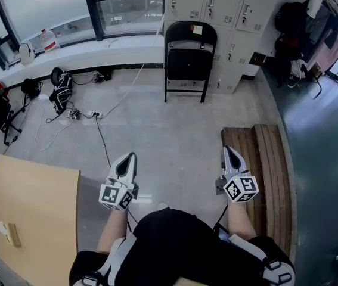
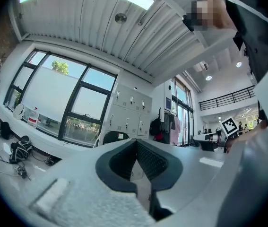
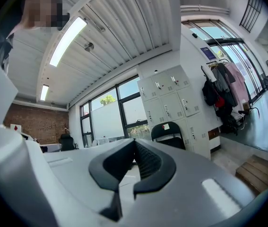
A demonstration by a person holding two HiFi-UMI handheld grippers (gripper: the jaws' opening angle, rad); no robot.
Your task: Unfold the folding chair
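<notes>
Against the pale metal lockers [image 1: 228,8] straight ahead, the black metal folding chair [image 1: 191,61] stands upright, well apart from the left gripper [image 1: 128,162] and the slightly nearer right gripper [image 1: 229,155], whose jaws are both pressed together on nothing.

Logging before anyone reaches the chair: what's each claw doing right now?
Left claw: closed, holding nothing.
Right claw: closed, holding nothing.

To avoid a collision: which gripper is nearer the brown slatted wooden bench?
Right. The right gripper is at the left edge of the wooden bench; the left gripper is farther left.
</notes>
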